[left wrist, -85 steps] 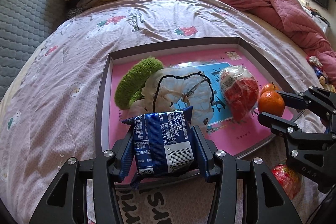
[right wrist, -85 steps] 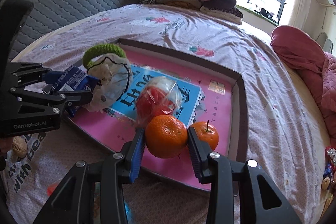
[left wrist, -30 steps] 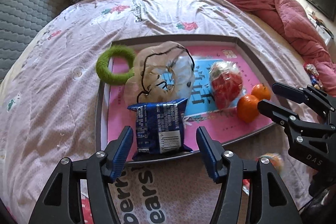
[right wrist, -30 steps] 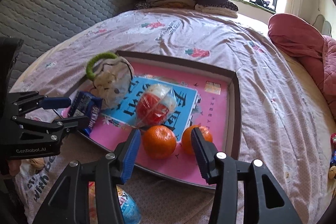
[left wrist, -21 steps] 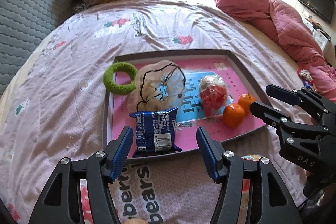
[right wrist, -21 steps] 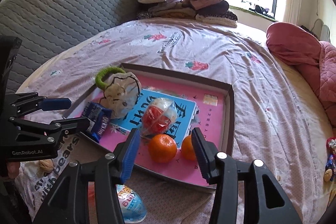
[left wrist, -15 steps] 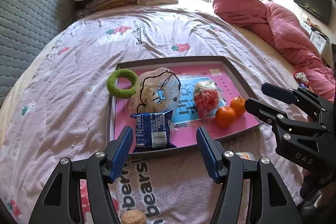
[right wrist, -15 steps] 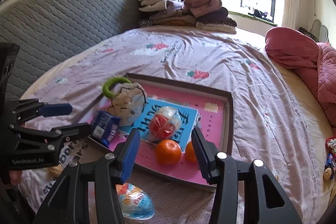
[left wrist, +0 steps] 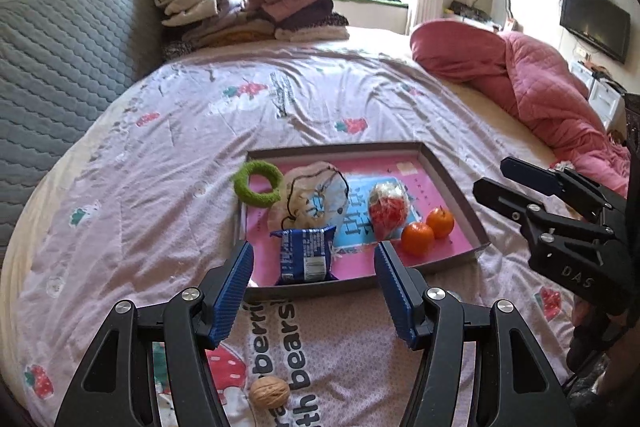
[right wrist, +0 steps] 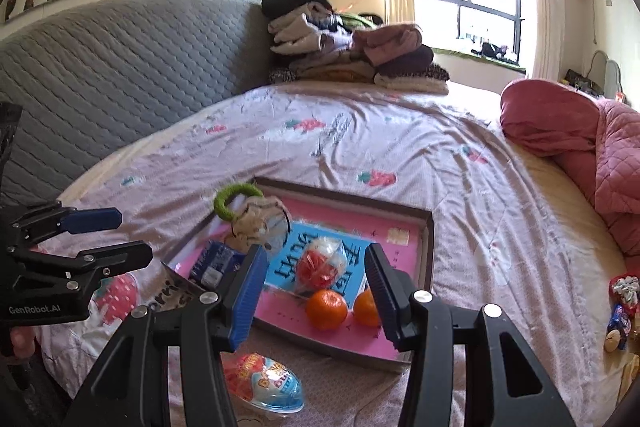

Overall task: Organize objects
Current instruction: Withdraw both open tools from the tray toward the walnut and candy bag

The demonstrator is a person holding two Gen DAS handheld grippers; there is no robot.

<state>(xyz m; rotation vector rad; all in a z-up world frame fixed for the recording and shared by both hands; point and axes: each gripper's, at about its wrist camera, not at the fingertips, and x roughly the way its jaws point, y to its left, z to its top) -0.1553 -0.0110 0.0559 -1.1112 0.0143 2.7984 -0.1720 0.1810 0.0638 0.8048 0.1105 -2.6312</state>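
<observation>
A shallow pink-lined tray (left wrist: 448, 183) (right wrist: 428, 239) lies on the bed. Inside it are a blue snack packet (left wrist: 306, 255) (right wrist: 214, 261), a clear pouch with a black cord (left wrist: 314, 201) (right wrist: 260, 219), a green ring (left wrist: 258, 183) (right wrist: 236, 199) on its left rim, a bagged red item (left wrist: 388, 207) (right wrist: 322, 263) and two oranges (left wrist: 418, 238) (right wrist: 326, 309). My left gripper (left wrist: 314, 287) hangs open and empty above the tray's near edge. My right gripper (right wrist: 316, 291) is open and empty too, raised over the oranges.
A walnut (left wrist: 269, 391) and a plastic toy egg (right wrist: 264, 383) lie on the sheet in front of the tray. Small items (right wrist: 620, 303) sit at the bed's right edge. Folded clothes (left wrist: 248, 11) are stacked at the headboard, a pink quilt (left wrist: 532, 83) on the right.
Both grippers let go of the packet and an orange in the tray, then pulled back and up; the tray now looks smaller and farther. The walnut and toy egg came into view.
</observation>
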